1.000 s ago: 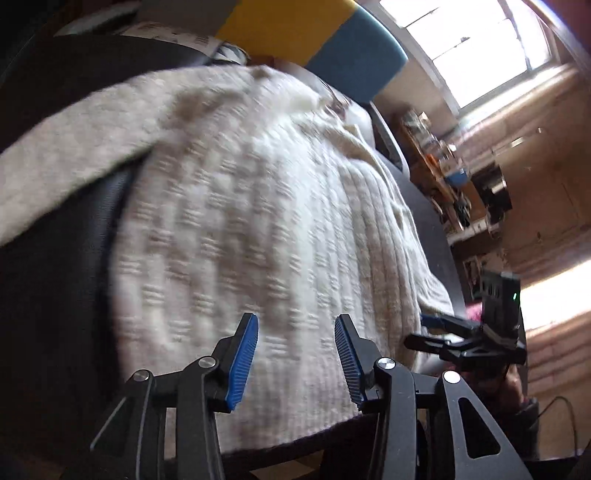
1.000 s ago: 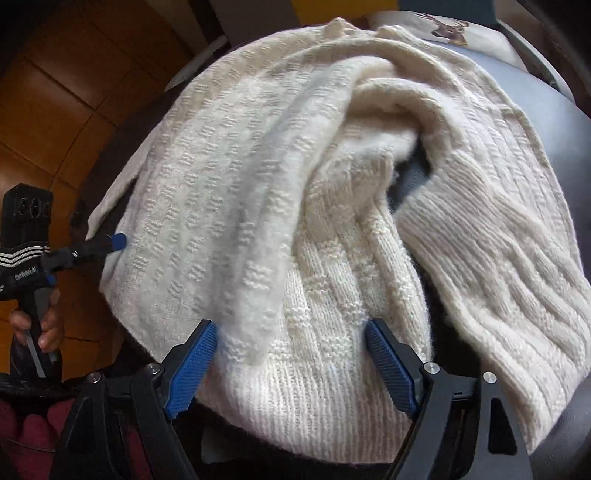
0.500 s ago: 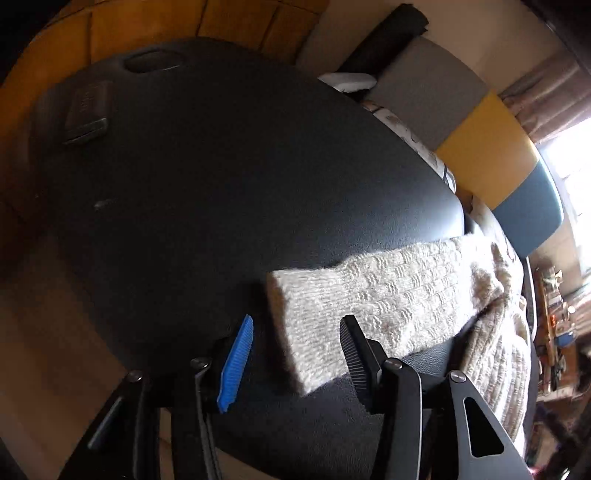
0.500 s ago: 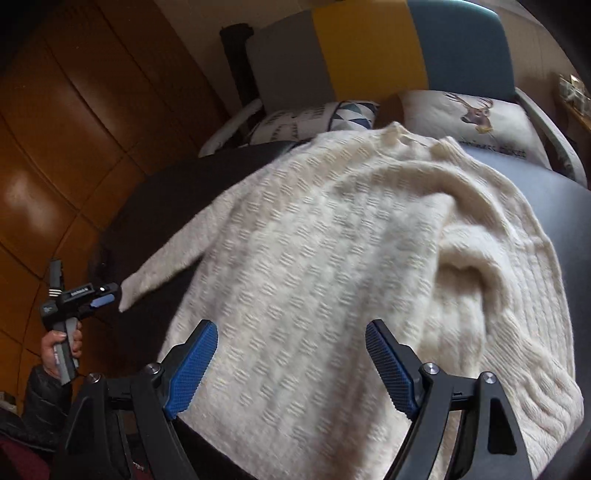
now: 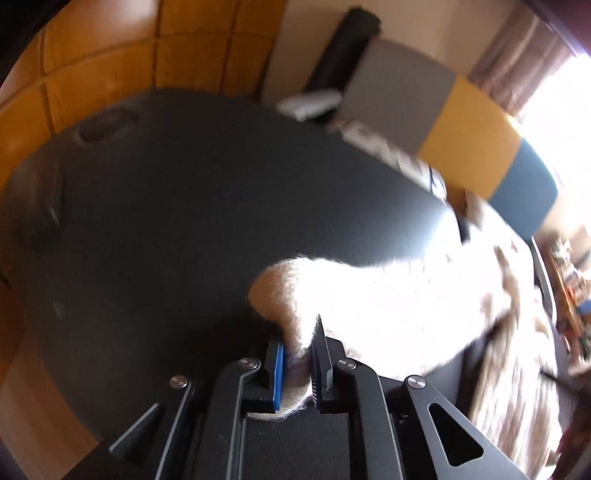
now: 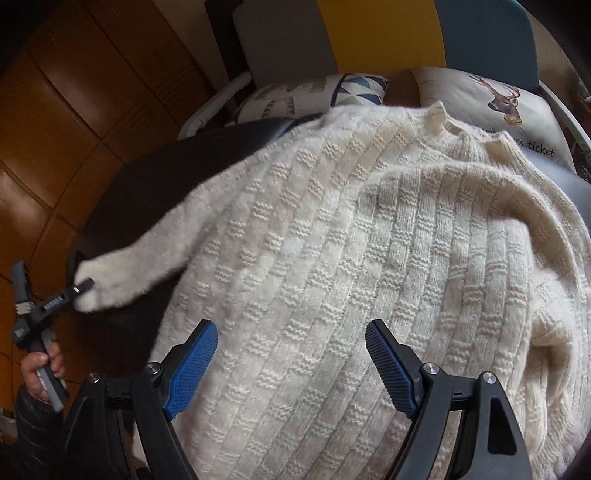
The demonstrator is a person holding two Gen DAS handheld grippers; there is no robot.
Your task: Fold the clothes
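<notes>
A cream knit sweater [image 6: 351, 266] lies spread over a dark table [image 5: 177, 229], its collar toward the far edge and its body filling most of the right wrist view. The left gripper [image 5: 297, 363] is clamped on the cuff of one sleeve [image 6: 147, 258], which stretches out from the body across bare tabletop; in the right wrist view the same gripper shows at the left edge, held by a hand [image 6: 38, 369] in a dark cuff. The right gripper [image 6: 291, 363] hangs just above the lower part of the sweater with its blue-padded fingers [image 6: 190, 369] spread wide and nothing between them. The other sleeve [image 6: 509, 206] is folded in across the chest, arching over the body toward the right side, where the knit bunches in thick folds. Behind the table stands a chair [image 6: 388, 33] with a grey, yellow and blue back, and two cushions lean at its foot: a triangle-patterned one [image 6: 314, 94] and a deer-print one [image 6: 491, 99], the collar lying just in front of them. Wood panelling [image 6: 74, 110] covers the left wall. The left wrist view is motion-blurred, and sunlight washes out most of the sleeve there.
</notes>
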